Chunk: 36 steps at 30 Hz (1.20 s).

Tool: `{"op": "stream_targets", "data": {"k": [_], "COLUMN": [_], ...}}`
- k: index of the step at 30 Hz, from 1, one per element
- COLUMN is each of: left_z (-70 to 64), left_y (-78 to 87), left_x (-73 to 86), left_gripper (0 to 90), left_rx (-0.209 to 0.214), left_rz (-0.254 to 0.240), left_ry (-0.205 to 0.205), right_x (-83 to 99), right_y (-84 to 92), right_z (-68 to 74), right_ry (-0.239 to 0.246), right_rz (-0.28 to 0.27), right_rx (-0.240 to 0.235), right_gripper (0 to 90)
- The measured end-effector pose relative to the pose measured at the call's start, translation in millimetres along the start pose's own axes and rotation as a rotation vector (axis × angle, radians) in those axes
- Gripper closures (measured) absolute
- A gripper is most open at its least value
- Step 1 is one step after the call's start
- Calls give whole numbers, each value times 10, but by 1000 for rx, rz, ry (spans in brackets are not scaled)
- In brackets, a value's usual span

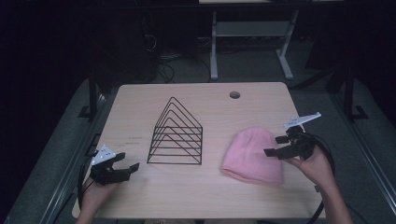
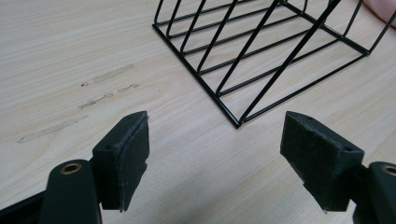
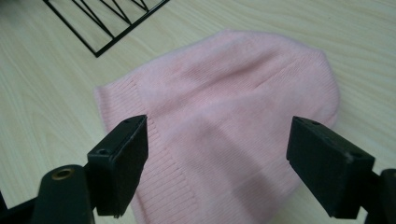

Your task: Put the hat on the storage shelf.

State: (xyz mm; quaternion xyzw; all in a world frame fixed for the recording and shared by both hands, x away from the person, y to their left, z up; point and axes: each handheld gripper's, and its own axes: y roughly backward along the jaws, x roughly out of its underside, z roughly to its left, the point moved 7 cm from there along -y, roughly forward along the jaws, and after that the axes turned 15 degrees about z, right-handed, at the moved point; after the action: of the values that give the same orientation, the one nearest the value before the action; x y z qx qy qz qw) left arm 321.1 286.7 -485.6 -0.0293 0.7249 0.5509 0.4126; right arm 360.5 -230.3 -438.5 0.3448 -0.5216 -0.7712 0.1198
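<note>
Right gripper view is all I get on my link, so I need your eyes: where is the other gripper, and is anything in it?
Observer: The left gripper sits near the table's front left corner, jaws open, nothing between them.
Operator: What is it aimed at?
Observer: At the near corner of the black wire rack, with bare wood between the two.
Operator: How does the rack stand relative to my beanie?
Observer: In the high view the rack stands upright mid-table, left of the pink beanie, with a gap between them.
Operator: And my gripper from above?
Observer: The right gripper hangs open at the beanie's right edge.
</note>
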Motion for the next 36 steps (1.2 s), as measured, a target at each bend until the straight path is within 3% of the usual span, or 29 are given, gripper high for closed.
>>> {"op": "stream_targets", "data": {"k": [7,18,26,36], "left_z": [14,6,9,-8], "left_y": [1,-17,-30,-41], "left_x": [1,-5,-7,-9], "left_gripper": [241,240,236,236], "left_rx": [-1,-1,1,0], "left_rz": [-2,0,5,7], "left_ry": [7,4,-1,-5], "right_x": [-106,-263,-324,-336], "right_y": [-55,-282,-370,-501], "right_z": [-131,-423,-558,-716], "right_ry": [-16,-69,-89,-148], "right_rz": [35,106,136,186], "right_rx": [-15,19,17,18], "right_gripper": [207,212,218,263]}}
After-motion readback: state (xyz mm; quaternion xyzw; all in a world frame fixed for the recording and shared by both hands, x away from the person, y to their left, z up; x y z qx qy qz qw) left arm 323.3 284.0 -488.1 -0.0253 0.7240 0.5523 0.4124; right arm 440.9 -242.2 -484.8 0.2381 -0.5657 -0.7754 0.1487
